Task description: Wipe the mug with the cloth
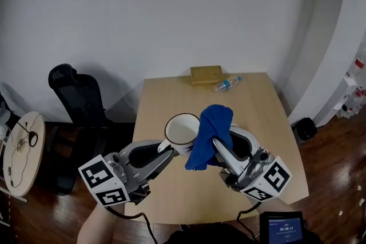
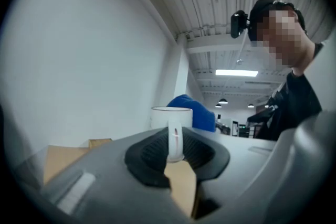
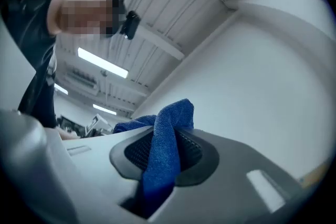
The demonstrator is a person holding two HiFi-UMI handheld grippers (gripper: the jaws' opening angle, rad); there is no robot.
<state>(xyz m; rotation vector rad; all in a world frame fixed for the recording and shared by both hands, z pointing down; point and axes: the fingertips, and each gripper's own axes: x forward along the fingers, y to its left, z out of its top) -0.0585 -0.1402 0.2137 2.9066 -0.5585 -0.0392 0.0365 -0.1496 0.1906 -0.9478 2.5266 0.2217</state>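
The mug [image 1: 182, 130] is held above the table [image 1: 166, 94] — its handle is pinched tight in the fingers of the left gripper [image 1: 170, 151]. The cloth [image 1: 210, 133] is pinched by the right gripper [image 1: 220, 146], just beside the mug. It should be rubbed round gently — the mug kept steady.

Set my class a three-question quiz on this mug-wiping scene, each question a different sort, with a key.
1. True or false: the left gripper holds the mug by its handle.
2. The right gripper's jaws pinch: A) a sponge, B) a blue cloth, C) a brush.
3. What lies beside the wooden box at the table's far edge?
Key: 1 true; 2 B; 3 a plastic bottle.
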